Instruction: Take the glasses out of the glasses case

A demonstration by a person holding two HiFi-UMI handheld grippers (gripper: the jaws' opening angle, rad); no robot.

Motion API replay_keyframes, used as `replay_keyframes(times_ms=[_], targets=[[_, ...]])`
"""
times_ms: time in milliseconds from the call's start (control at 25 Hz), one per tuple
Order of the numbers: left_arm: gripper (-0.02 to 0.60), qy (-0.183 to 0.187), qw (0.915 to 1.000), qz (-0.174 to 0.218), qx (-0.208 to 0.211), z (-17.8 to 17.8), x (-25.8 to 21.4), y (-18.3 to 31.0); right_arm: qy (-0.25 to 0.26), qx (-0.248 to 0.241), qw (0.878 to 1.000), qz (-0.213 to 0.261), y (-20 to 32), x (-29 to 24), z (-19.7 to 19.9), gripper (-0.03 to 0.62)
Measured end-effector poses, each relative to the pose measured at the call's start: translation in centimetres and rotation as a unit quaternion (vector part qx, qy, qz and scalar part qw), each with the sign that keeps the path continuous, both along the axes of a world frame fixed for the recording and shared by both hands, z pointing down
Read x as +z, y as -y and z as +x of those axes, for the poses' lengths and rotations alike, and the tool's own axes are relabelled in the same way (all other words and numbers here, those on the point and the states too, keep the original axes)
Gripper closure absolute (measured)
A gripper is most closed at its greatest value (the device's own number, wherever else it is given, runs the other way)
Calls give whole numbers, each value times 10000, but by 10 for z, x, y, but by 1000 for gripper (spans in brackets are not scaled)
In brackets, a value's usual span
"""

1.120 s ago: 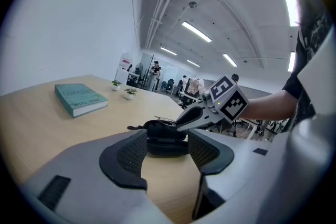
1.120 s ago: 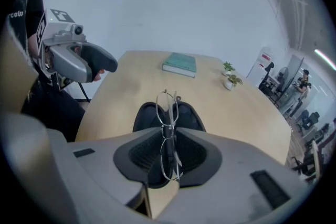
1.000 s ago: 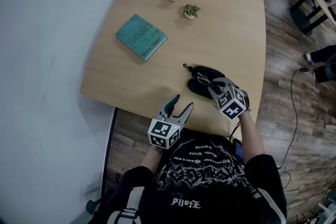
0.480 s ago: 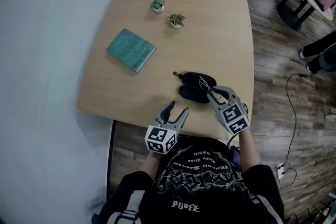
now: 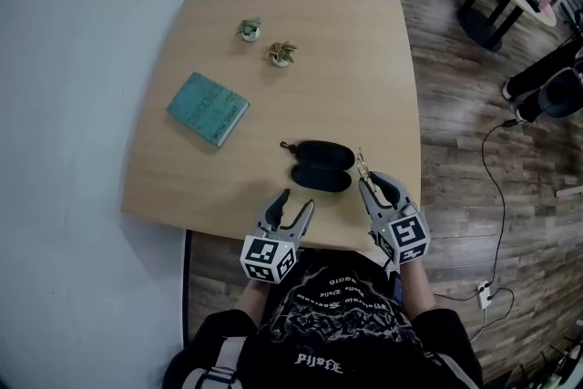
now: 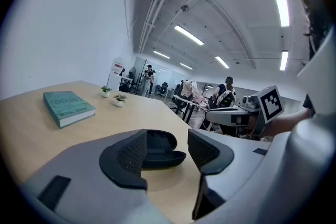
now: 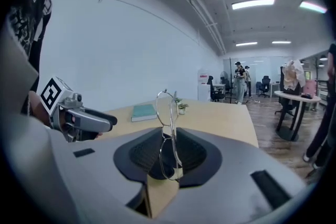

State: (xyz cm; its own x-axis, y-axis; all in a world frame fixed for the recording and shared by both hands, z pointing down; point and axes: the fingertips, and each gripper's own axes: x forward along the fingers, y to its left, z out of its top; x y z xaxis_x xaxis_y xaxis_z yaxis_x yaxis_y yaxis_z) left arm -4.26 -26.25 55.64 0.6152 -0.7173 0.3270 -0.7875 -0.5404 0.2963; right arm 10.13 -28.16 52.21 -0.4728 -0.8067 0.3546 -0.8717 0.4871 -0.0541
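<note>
The black glasses case (image 5: 321,166) lies open on the wooden table (image 5: 364,59), near its front edge; the left gripper view shows the glasses case (image 6: 163,148) with its lid up and its inside bare. Thin wire-rimmed glasses (image 7: 168,128) stand upright between the pads of my right gripper (image 7: 169,155), which is shut on them. In the head view the glasses (image 5: 363,167) stick out of the right gripper (image 5: 372,185), lifted just right of the case. My left gripper (image 5: 290,207) hovers open in front of the case, holding nothing.
A teal book (image 5: 207,108) lies at the table's left. Two small potted plants (image 5: 248,29) (image 5: 281,53) stand near the far edge. Beyond the table are wood flooring, a cable (image 5: 487,196) and office furniture at the right. A person's dark shirt fills the bottom of the head view.
My right gripper has lifted the glasses out of the case and drawn them up and to the right, rolling as it rose. The left gripper rose slightly.
</note>
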Motion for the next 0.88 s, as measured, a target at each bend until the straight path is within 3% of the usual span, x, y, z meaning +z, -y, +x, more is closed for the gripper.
replay_keyframes(times_ms=[240,400,680,880], targets=[[334,4,9993,292,222,16,-16,8,463,443,9977,240,-18,-2,18,507],[334,-16,9988,381,308,23,-21,10,709,675,9951,155,-30,6,26,507],[334,42,9983,314,487,31,-17,5,780,1091,9909,70,-44,19,41,507],[334,30,9982,360,489,30,-19,6,781,1071,9912,58,-45,19,36,507]])
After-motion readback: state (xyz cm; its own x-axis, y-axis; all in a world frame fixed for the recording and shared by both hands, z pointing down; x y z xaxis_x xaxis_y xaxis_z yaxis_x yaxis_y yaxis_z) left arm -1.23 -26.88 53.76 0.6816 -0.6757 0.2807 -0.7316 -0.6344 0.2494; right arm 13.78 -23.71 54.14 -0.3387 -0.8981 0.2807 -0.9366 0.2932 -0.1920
